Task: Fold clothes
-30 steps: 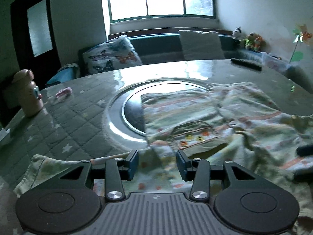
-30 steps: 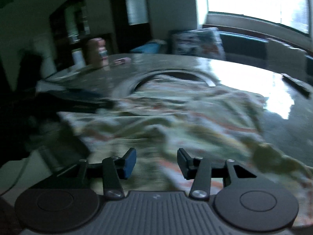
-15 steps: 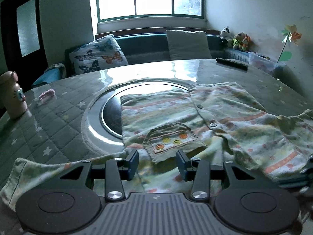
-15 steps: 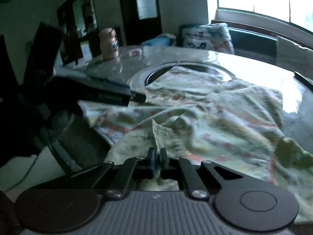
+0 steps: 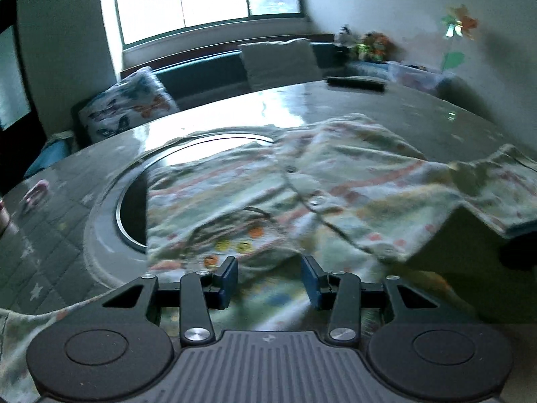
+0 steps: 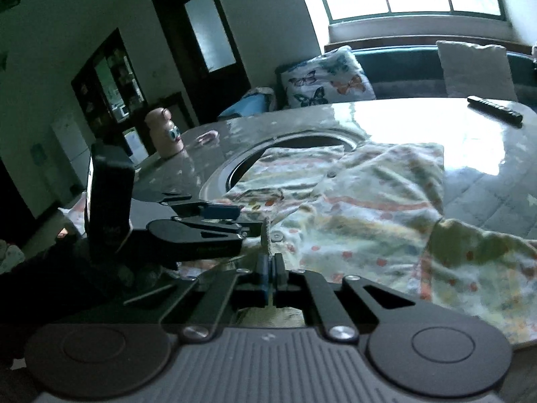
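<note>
The patterned garment [image 6: 365, 208] lies spread and wrinkled on the round tabletop [image 6: 476, 188], partly over the dark round inset in the middle, with its near edge hanging toward the person. The main risk, as I judge it, is on the right side: the right tool [image 6: 269, 270] has its two pads pressed together on only a thin ridge of the hem, and a small strip of cloth stands up above them. If the fold is pulled quickly, so little cloth can slip out, or only one layer may come up and the fold becomes crooked. A second risk is on the left – the left tool [image 5: 270, 277] has its pads apart and holds nothing, with the cloth under and in front of them, so at this moment one corner is lifted and the other is free; the garment can twist or drag across the smooth tabletop. The buttons along the front placket may also catch in a crease. Both tools point forward and downward at a moderate slope over the near edge of the garment. In the right view the left tool appears close beside the right one, reaching in from the left side – the two could bump if they come nearer.
</note>
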A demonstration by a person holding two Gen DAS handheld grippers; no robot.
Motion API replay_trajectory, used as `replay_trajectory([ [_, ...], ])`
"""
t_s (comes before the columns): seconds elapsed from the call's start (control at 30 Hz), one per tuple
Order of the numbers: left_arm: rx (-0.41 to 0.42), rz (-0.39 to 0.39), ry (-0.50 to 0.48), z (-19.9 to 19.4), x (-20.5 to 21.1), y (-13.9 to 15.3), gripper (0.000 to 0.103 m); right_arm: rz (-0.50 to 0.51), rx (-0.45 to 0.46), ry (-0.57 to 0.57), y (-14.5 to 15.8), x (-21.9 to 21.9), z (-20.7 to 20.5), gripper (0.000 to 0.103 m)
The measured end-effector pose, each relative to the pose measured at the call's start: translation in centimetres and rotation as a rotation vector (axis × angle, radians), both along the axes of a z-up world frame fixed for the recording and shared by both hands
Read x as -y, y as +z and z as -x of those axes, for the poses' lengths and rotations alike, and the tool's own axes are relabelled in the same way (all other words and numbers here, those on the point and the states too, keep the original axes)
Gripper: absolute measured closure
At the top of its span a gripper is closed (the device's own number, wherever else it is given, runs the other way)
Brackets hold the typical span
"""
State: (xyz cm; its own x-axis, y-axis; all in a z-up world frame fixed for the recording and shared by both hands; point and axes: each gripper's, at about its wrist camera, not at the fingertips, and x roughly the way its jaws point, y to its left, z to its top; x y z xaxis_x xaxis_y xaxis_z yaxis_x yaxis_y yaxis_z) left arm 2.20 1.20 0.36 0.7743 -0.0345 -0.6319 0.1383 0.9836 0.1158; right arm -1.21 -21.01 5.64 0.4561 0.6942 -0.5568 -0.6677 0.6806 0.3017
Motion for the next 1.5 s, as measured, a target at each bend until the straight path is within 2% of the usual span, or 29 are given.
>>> replay_trajectory([
  [0.17,0.014,-0.020,-0.069,1.7,1.2,0.1,0.057,0.007,0.015,0.031,0.1,-0.8,0.4,0.101],
  [0.37,0.021,-0.006,-0.127,3.7,1.8,0.0,0.058,0.027,0.007,0.070,-0.3,-1.6,0.7,0.101],
  [0.47,0.019,0.028,-0.143,4.2,1.6,0.3,0.057,0.037,0.001,0.106,-0.4,-2.2,0.9,0.100],
  [0.53,0.024,0.036,-0.144,4.6,1.3,0.5,0.057,0.034,-0.001,0.122,-0.3,-2.4,0.9,0.095],
  [0.73,0.064,0.048,-0.064,5.5,-1.3,1.8,0.057,-0.016,0.014,0.110,0.5,-2.2,0.0,0.094],
  [0.8,0.079,0.055,-0.029,5.7,-2.1,2.3,0.057,-0.001,0.012,0.098,0.0,-2.5,-0.5,0.094],
  [0.9,0.096,0.081,-0.012,5.7,-2.8,3.2,0.057,0.075,0.014,0.116,-1.7,-3.8,-0.7,0.093],
  [0.97,0.104,0.097,-0.026,5.5,-2.5,3.5,0.057,0.128,0.013,0.141,-3.0,-4.8,-0.6,0.093],
  [1.07,0.099,0.114,-0.065,4.8,-1.3,3.4,0.057,0.151,-0.012,0.168,-4.4,-5.5,-0.3,0.092],
  [1.17,0.086,0.132,-0.095,3.9,-0.2,3.0,0.057,0.141,-0.011,0.181,-4.1,-5.1,-0.1,0.088],
  [1.33,0.061,0.155,-0.148,3.2,1.3,2.1,0.060,0.114,0.004,0.111,-2.6,-2.7,-1.2,0.087],
  [1.5,0.030,0.151,-0.209,3.7,2.3,0.9,0.067,0.140,0.053,-0.038,-1.4,0.0,-4.6,0.087],
])
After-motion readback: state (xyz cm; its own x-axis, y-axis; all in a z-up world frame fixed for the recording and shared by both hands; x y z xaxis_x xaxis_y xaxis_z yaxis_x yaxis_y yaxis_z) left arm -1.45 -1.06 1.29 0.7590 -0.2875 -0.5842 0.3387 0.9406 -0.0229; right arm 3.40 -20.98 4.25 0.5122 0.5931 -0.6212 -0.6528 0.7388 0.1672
